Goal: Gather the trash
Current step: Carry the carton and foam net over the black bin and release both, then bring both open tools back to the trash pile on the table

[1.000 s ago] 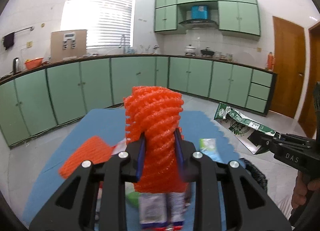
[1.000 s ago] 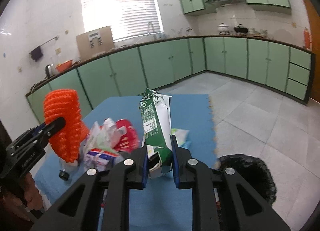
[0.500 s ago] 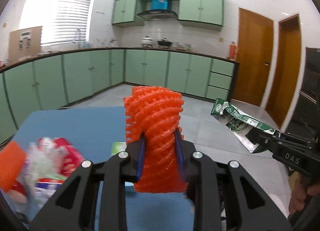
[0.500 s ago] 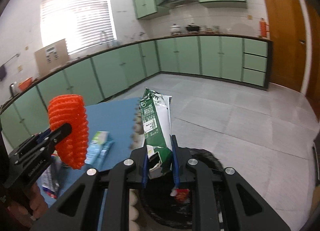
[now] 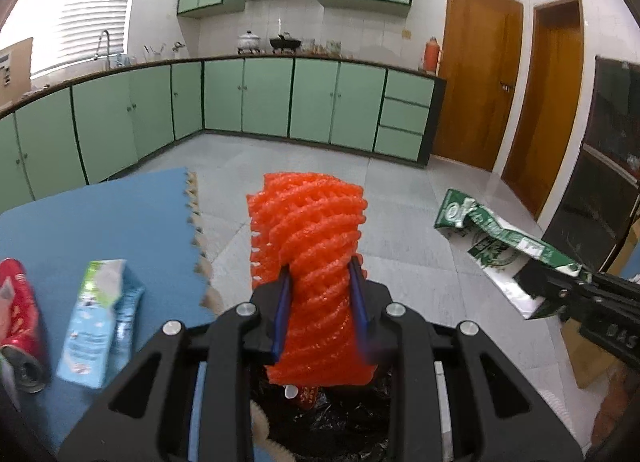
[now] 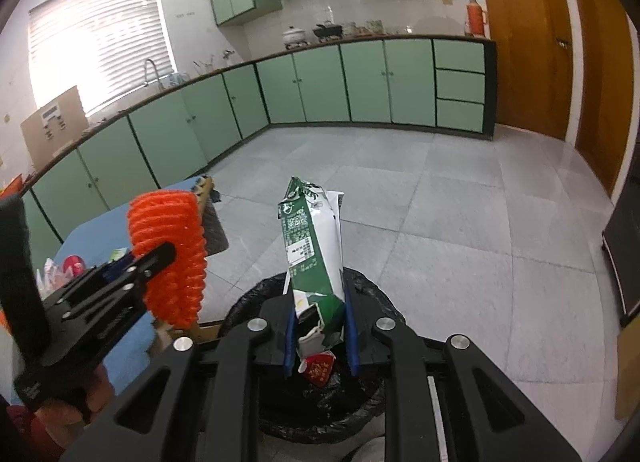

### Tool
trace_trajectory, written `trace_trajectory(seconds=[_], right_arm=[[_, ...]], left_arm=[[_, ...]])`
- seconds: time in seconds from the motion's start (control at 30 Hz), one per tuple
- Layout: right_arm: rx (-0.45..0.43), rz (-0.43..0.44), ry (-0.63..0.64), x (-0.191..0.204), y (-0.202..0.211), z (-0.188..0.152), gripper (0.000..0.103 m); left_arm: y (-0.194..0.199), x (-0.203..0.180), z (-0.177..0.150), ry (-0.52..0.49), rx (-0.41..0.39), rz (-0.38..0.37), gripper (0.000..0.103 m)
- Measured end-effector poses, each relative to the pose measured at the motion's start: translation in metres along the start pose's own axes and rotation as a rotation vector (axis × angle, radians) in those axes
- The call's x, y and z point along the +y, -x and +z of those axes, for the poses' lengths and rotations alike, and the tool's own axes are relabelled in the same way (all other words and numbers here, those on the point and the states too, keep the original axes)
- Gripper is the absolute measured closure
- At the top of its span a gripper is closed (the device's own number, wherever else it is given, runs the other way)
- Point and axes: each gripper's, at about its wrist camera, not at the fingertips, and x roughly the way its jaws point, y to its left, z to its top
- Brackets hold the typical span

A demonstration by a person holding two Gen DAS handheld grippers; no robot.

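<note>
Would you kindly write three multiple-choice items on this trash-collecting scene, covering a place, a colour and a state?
1. Where does the black-lined trash bin sit?
A. below both claws
B. on the counter
C. beside the doors

2. What colour is the foam net sleeve in the left claw?
A. blue
B. orange
C. white

3. What state is the green and white carton in?
A. lying on the mat
B. inside the bin
C. gripped by the right claw

Answers: 1 A, its black liner shows under both claws; 2 B, bright orange mesh; 3 C, the pads press its sides.

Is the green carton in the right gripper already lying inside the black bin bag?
No, the green carton stands clamped in the right gripper above the black bin bag.
</note>
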Motion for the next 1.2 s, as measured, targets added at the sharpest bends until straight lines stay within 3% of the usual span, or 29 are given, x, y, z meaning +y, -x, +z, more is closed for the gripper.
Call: trace_trajectory(seconds=[0.13, 0.27, 0.33, 0.7, 0.77, 1.0, 1.2], right_arm=[[0.015, -0.004, -0.012, -0.007, -0.008, -0.006, 0.084], [0.025, 0.002, -0.014, -0.005, -0.014, -0.008, 0.084], [0.026, 0.006, -0.016, -0.004, -0.018, -0.007, 0.084], [0.07, 0.036, -0.006, 0.005, -0.038, -0.005, 0.082], [0.085, 0.034, -0.006, 0.008, -0.043, -0.004, 0.053], [0.069, 0.015, -0.013, 0.01, -0.037, -0.003, 0.05], [0.031, -0.012, -0.008, 0.019, -0.026, 0.001, 0.032]], left_arm=[[-0.015, 0.001, 0.001, -0.013, 0.009, 0.024, 0.053], [-0.013, 0.009, 0.003, -0.01, 0.005, 0.029, 0.049], [-0.01, 0.011, 0.003, -0.01, 0.0, 0.035, 0.04], [0.009, 0.025, 0.004, -0.023, -0.012, 0.083, 0.038], [0.012, 0.027, 0.005, -0.021, -0.013, 0.089, 0.038], [0.025, 0.034, 0.011, -0.008, -0.021, 0.106, 0.034], [0.05, 0.046, 0.013, 0.009, -0.05, 0.134, 0.027]])
